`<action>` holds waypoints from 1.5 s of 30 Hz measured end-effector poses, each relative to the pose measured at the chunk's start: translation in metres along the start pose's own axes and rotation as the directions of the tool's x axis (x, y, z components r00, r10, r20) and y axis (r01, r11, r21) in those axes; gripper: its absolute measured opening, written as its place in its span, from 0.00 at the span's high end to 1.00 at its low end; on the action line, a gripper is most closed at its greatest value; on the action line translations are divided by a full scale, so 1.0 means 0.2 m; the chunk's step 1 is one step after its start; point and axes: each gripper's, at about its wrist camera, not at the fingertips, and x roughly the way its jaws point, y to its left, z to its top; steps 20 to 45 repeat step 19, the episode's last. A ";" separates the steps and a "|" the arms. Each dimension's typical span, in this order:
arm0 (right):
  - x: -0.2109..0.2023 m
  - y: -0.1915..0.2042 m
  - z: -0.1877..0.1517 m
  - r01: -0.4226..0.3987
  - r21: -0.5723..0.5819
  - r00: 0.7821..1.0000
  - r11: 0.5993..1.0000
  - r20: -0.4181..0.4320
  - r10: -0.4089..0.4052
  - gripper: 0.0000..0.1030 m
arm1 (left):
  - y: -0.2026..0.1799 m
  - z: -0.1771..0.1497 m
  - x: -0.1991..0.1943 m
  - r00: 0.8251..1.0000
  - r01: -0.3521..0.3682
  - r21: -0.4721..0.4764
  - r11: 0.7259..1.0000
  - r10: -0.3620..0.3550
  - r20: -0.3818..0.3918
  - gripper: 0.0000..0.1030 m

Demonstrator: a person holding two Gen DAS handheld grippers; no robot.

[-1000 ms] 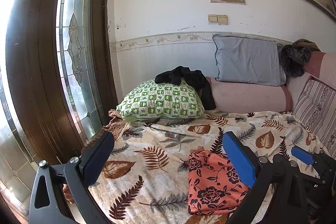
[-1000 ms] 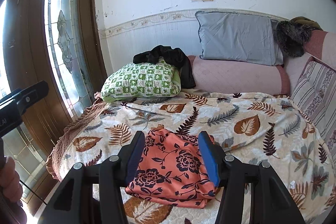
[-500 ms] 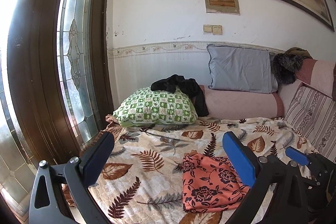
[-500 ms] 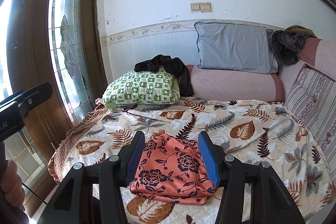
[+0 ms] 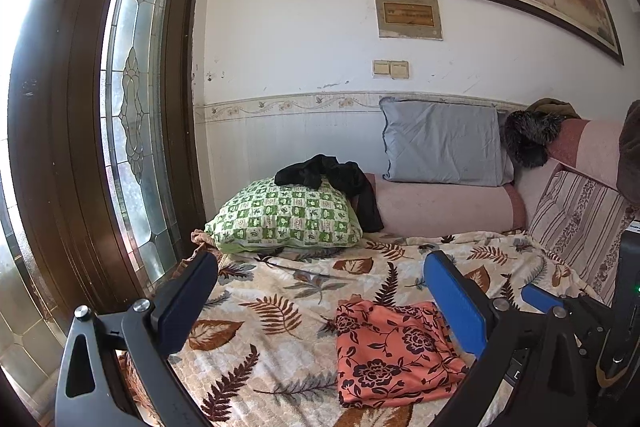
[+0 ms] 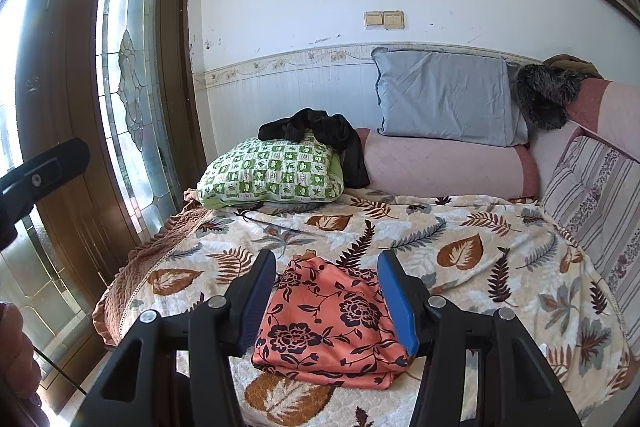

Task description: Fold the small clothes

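A folded orange garment (image 6: 328, 323) with dark flowers lies flat on the leaf-print bedspread (image 6: 472, 267) near the bed's front edge. My right gripper (image 6: 326, 269) hovers above and in front of it, jaws apart, nothing between the pads. In the left wrist view the same orange garment (image 5: 392, 347) sits low and right of centre. My left gripper (image 5: 320, 275) is held off the bed with wide open jaws and nothing in them. The right gripper's blue finger (image 5: 540, 297) shows at the right edge there.
A green checked pillow (image 6: 272, 173) with a black garment (image 6: 320, 131) draped on it lies at the bed's far left. A grey pillow (image 6: 448, 99), pink bolster (image 6: 444, 163) and striped cushion (image 6: 600, 195) line the back and right. A glazed wooden door (image 6: 132, 99) stands left.
Both grippers have drawn back and risen from the bed; the orange garment looks smaller and lower in each view. It lies still, and the jaws kept their width.
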 end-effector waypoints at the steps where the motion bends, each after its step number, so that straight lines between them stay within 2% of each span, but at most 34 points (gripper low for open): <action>1: 0.01 0.00 0.00 0.000 0.002 1.000 1.000 -0.002 0.000 0.45 | 0.00 0.00 0.01 1.000 0.002 0.001 1.000 -0.002 -0.002 0.00; 12: 0.14 -0.02 -0.01 -0.010 0.022 0.999 1.000 -0.042 0.011 0.45 | -0.02 -0.02 0.15 0.998 0.018 0.013 1.000 -0.017 -0.057 0.00; 17: 0.25 -0.04 -0.01 -0.024 0.035 0.997 0.999 -0.070 0.026 0.45 | -0.02 -0.03 0.26 0.996 0.048 0.007 0.999 -0.047 -0.081 0.00; 19: 0.31 -0.06 -0.01 -0.028 0.038 0.996 0.999 -0.081 0.031 0.45 | -0.02 -0.04 0.33 0.994 0.038 -0.011 0.999 -0.039 -0.098 0.00; 45: 0.31 -0.06 -0.01 -0.028 0.038 0.996 0.999 -0.081 0.031 0.45 | -0.02 -0.04 0.33 0.994 0.038 -0.011 0.999 -0.039 -0.098 0.00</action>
